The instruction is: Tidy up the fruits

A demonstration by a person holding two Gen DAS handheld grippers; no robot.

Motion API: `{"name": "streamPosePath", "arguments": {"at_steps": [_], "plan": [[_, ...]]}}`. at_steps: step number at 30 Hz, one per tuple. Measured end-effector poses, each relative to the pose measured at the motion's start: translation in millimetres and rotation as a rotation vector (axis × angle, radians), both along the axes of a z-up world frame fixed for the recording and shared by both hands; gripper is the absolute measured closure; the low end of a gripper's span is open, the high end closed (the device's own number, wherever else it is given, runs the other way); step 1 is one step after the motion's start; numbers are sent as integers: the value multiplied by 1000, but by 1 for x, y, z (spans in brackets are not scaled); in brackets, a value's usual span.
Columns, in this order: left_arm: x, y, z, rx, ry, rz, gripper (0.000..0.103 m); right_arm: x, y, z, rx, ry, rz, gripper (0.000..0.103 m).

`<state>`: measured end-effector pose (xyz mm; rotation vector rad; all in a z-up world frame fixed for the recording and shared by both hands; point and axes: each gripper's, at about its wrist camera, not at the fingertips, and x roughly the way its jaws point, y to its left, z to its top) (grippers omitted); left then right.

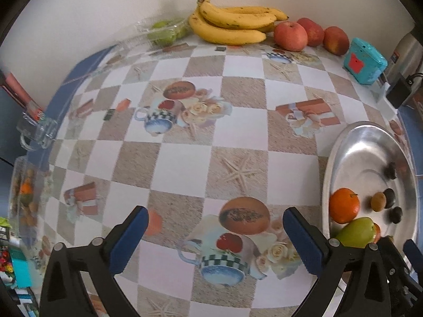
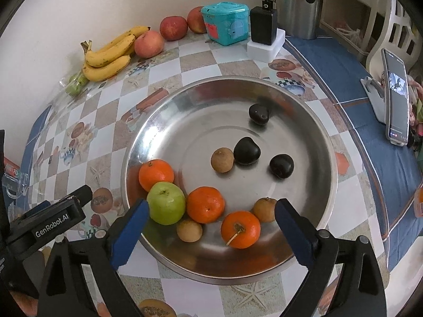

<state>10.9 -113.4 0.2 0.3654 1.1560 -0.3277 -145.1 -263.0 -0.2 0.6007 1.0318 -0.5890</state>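
A steel bowl [image 2: 198, 129] on the checked tablecloth holds three oranges [image 2: 240, 229], a green fruit [image 2: 166, 203], small brown fruits [image 2: 222, 159] and dark ones [image 2: 246, 150]. My right gripper [image 2: 211, 206] hangs open over the bowl's near side, and the stemmed orange lies below its gap with no pad on it. My left gripper [image 1: 215, 212] stands open over bare tablecloth to the left of the bowl [image 1: 364, 142], with nothing between its fingers. Bananas [image 1: 230, 23], three red apples [image 1: 290, 35] and a clear box of green fruit [image 1: 166, 30] lie by the far wall.
A teal box [image 2: 227, 23], a black charger [image 2: 263, 25] and a steel flask [image 2: 298, 5] stand behind the bowl. A phone on a stand [image 2: 396, 100] is at the right. A glass mug [image 1: 37, 132] sits at the table's left edge.
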Motion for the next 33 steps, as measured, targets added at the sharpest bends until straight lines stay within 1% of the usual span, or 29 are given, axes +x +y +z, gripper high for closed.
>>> {"name": "streamPosePath", "arguments": {"at_steps": [3,10,13,15,18,25,33], "plan": [[2,2,0,37,-18,22,0,0,0,0,1,-1,1,7],[3,3,-5,59,-19,19,0,2,1,4,-33,-18,11,7],[1,2,-8,112,-43,17,0,4,3,3,-39,-20,21,7],[0,4,-10,127,-46,16,0,4,3,2,-42,-19,18,7],[-2,9,-10,117,-31,14,0,2,3,0,-37,-18,14,7],[-19,22,-1,117,-40,3,0,-4,10,-1,-20,-16,24,7],[-47,40,15,111,-114,-45,0,-17,24,3,1,-29,37,7]]}}
